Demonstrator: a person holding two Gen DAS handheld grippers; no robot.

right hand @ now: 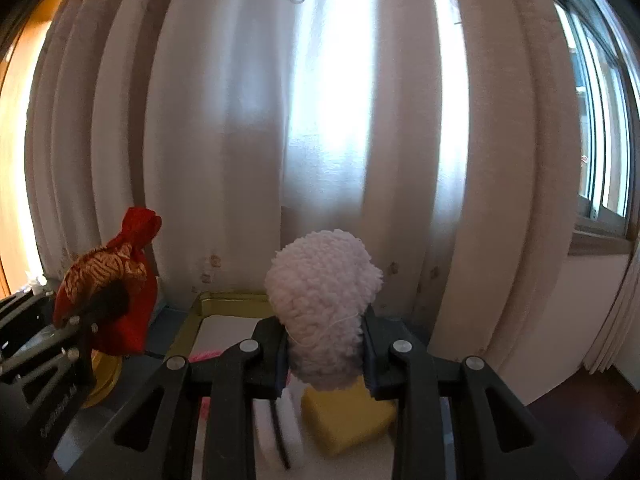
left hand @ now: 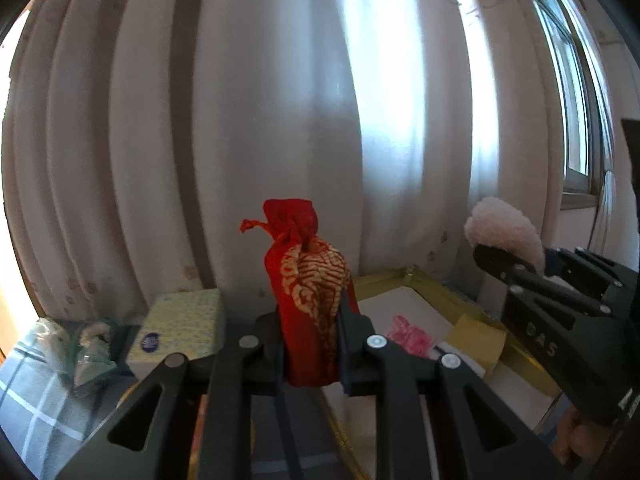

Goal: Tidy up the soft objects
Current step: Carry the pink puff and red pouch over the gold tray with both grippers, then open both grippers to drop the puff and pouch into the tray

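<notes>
Holding a red pouch [left hand: 310,304] upright, the left gripper [left hand: 310,354] is clamped on its lower body, above the near edge of a gold-rimmed tray [left hand: 404,276]. The pouch is shiny cloth with a gold pattern, its neck cinched by a drawstring; it looks light and yielding, best taken around the full body, not the floppy neck. The right gripper [right hand: 326,354] is clamped on a pale pink fluffy ball [right hand: 324,304] of looped, woolly fabric, held over the tray. It looks very light and squashy, so a grip across its middle should serve. In the tray lie a yellow sponge [right hand: 346,420] and something pink [left hand: 408,336]. A tissue box [left hand: 180,328] sits left of the tray, before white curtains [left hand: 280,120].
</notes>
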